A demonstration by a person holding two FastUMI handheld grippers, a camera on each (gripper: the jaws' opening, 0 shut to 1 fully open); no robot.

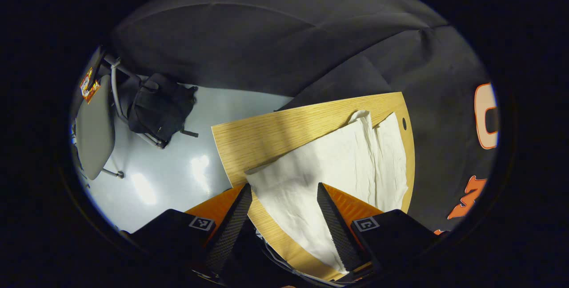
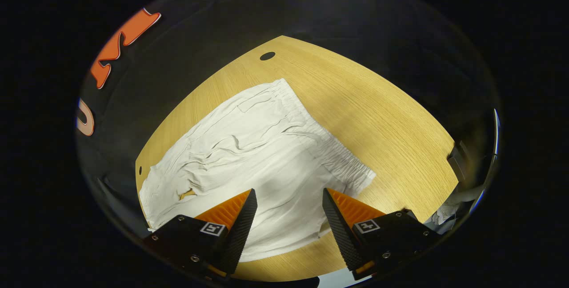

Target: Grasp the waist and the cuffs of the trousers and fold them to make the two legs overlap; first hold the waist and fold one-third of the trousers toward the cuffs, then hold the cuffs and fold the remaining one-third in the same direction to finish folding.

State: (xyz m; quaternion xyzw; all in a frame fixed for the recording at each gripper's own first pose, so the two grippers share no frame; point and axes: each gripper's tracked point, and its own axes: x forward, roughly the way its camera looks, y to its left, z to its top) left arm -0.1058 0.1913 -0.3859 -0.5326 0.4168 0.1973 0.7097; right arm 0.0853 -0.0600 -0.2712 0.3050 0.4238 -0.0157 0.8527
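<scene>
A: Lying flat on the wooden bench (image 2: pixel 378 114), the white trousers (image 2: pixel 249 154) show their gathered waistband toward the right in the right gripper view, with creases running across the cloth toward the left.

B: And in the left gripper view?

A: The trousers (image 1: pixel 329 163) stretch away across the bench (image 1: pixel 262 137), two layers showing at the far end, near a small dark hole in the wood.

B: How do the jaws stand?

A: The right gripper (image 2: pixel 289 208) has its jaws spread wide, hanging above the near part of the trousers with nothing between them. The left gripper (image 1: pixel 284 203) is likewise spread, its fingers straddling the near corner of the cloth by the bench edge; I cannot tell whether either finger touches it.

B: Anything around the bench?

A: In the left gripper view, a pale glossy floor (image 1: pixel 178 168) lies to the left, with a grey chair (image 1: pixel 95 132) and a black bag (image 1: pixel 160 106) leaning against the chair's frame.
</scene>
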